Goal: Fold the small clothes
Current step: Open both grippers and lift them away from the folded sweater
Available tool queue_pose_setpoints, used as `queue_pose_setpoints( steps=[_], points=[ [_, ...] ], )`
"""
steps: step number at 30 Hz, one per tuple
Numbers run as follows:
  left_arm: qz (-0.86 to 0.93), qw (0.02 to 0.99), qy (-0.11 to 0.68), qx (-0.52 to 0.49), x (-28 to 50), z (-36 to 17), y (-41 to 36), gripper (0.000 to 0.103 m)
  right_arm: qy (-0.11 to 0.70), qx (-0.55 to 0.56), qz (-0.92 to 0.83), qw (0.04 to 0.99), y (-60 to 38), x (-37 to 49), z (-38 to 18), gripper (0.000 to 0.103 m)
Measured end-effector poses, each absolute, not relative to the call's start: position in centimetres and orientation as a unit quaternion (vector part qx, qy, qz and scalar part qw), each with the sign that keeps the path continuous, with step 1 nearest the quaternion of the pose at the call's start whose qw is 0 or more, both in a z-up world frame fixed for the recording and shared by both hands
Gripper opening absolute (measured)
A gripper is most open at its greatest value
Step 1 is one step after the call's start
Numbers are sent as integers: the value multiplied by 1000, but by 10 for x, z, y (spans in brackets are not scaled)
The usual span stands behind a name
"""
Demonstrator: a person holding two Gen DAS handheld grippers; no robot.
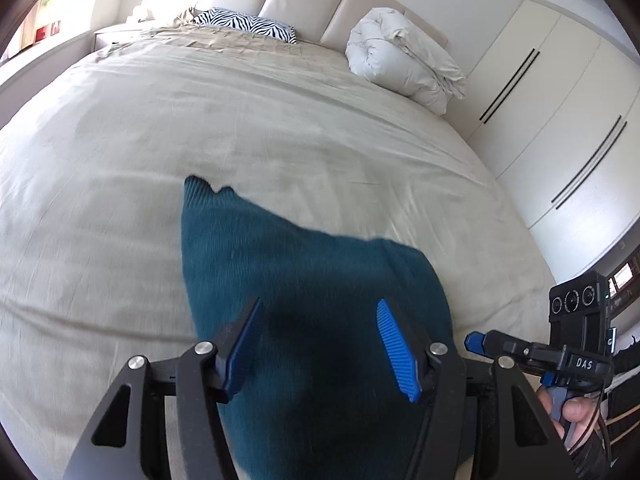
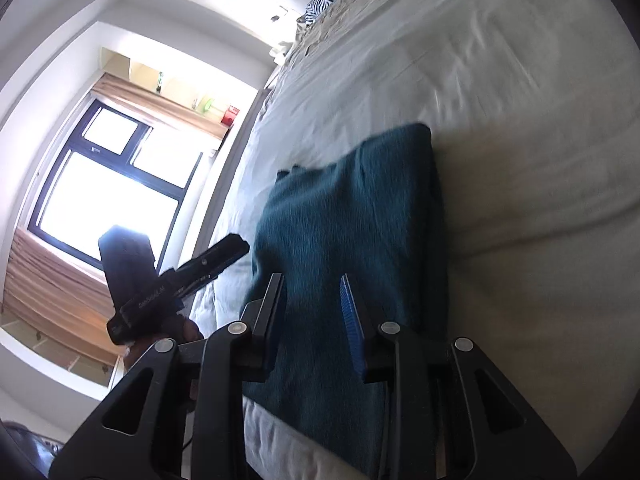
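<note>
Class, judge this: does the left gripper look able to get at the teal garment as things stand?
Probably yes: the left gripper is open right over the teal garment on the bed, with nothing between them.

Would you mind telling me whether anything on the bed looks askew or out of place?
The teal knit garment lies at a slant with one edge bunched up unevenly. A white duvet sits rolled in a heap by the headboard. Nothing looks damaged or spilled.
</note>
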State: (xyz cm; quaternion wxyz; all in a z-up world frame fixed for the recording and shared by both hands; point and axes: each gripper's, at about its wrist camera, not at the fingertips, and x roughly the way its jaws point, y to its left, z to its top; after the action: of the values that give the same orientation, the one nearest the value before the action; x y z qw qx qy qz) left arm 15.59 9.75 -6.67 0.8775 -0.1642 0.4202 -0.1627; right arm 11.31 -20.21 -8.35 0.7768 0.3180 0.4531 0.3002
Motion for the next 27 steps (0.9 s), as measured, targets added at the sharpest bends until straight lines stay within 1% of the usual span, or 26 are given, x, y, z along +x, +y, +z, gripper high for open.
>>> queue_pose_setpoints(
  steps=[4, 7, 13, 15, 17, 20, 23, 27],
  points=[
    [-153, 865, 448, -169, 184, -85, 95, 61, 477, 311, 285, 771, -188, 147, -88, 27],
    [-156, 863, 451, -168, 192, -95, 93, 61, 510, 310, 252, 762, -183, 168, -109, 27],
    [-162, 873, 437, -145, 194, -105, 87, 60, 488, 335, 278, 756, -193, 170, -124, 26],
    [-160, 875, 434, -141, 194, -105, 86, 60, 486, 344, 280, 753, -199, 168, -124, 26],
    [-157, 877, 433, -137, 192, -101, 86, 60, 487, 329, 272, 762, -200, 159, -113, 27],
    [-146, 880, 427, -146, 177, -88, 89, 59, 485, 300, 287, 770, -195, 132, -94, 27],
    [-149, 886, 414, -150, 156, -79, 92, 59, 481, 284, 304, 772, -190, 100, -87, 27],
    [-147, 881, 428, -135, 148, -94, 88, 59, 508, 280, 283, 764, -189, 86, -114, 27]
  ],
)
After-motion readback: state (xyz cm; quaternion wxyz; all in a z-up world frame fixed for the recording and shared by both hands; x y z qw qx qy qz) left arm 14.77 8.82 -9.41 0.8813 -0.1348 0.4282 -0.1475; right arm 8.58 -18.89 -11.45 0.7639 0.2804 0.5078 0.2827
